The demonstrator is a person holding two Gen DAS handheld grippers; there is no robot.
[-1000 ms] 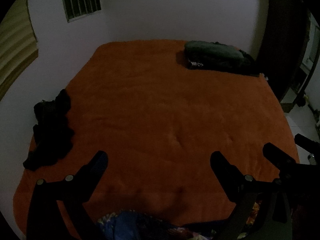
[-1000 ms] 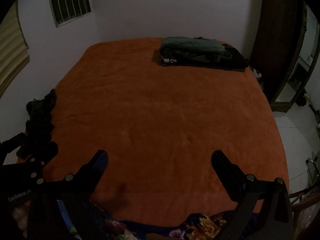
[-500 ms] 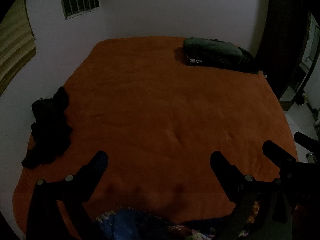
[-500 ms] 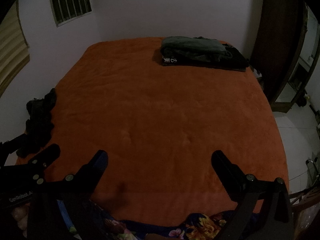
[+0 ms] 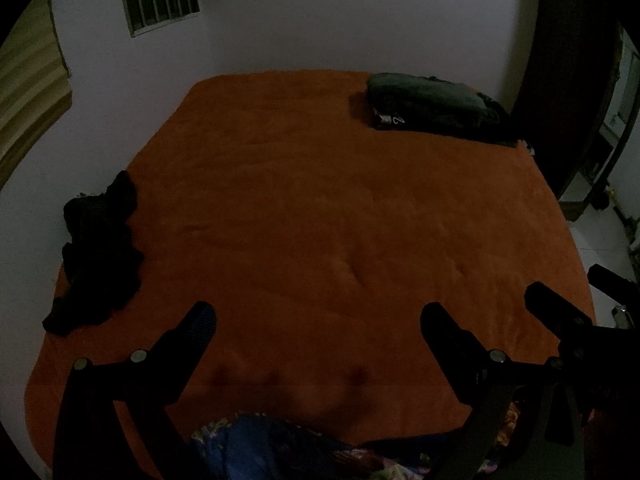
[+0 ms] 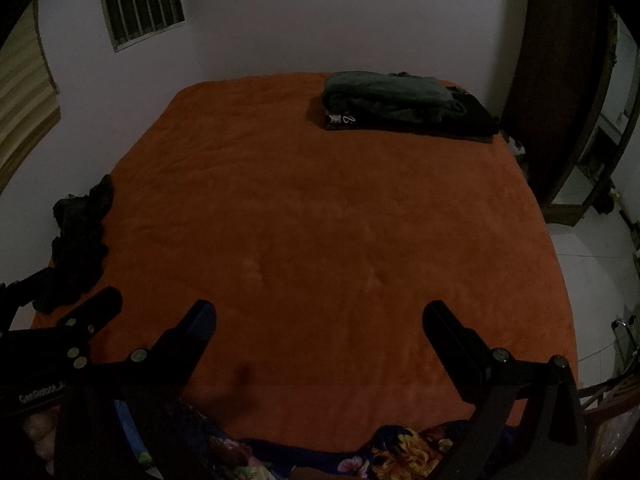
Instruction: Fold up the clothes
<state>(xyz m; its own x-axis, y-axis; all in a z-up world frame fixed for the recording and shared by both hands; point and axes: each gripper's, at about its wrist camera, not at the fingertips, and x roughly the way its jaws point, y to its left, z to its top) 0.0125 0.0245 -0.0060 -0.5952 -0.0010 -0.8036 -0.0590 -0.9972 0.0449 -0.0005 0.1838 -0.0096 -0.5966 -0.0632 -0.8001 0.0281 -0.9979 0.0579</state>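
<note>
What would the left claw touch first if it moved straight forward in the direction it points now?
Probably only the bare orange blanket. The left claw is open and aims at the middle of the bed; the black clothes lie to its left, the folded pile far right. Depth is unclear.

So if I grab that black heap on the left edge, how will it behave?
The black heap looks crumpled and limp, so it will probably droop and unfurl when lifted. It lies at the bed edge, so a push might slide it off.
</note>
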